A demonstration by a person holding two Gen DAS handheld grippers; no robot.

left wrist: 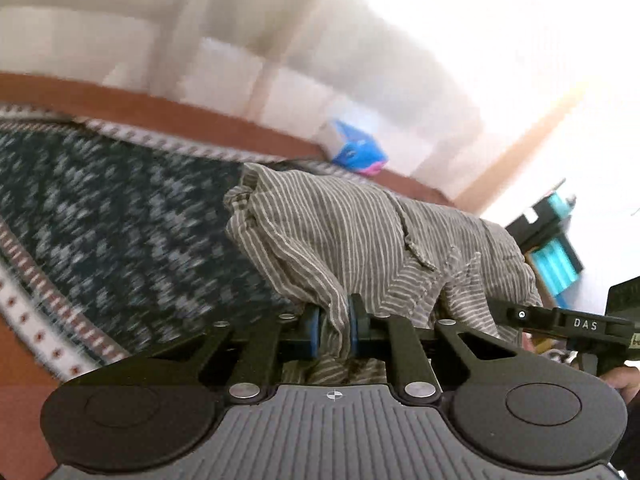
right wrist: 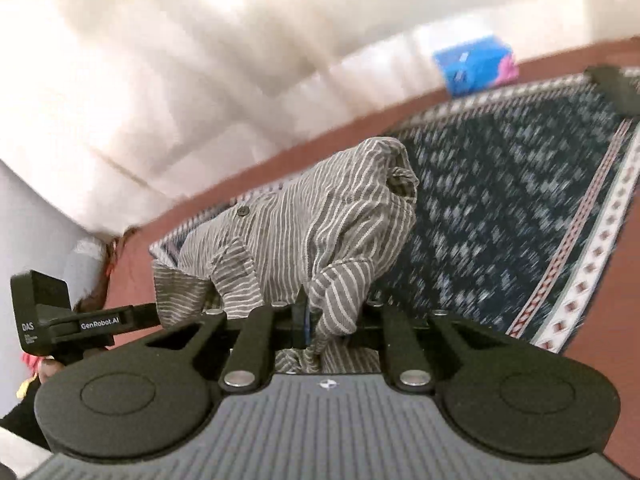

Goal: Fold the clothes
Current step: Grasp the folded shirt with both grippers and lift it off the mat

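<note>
We are holding the striped shirt (left wrist: 340, 236) slung between both tongs, left gripper (left wrist: 335, 328) and right gripper (right wrist: 316, 320) each pinching a bunched fold, its bulk hanging toward 12 o'clock over the patterned rug (right wrist: 520, 208).

The shirt (left wrist: 360, 240) hangs above the rug (left wrist: 100, 208), pinched between the fingers of the left tongs (left wrist: 335, 326) at 1 end and of the right tongs (right wrist: 316, 320) at the other. The rug lies on the floor (right wrist: 616, 280). Behind it, a box (right wrist: 476, 66) stands against the sofa (right wrist: 200, 60).
</note>
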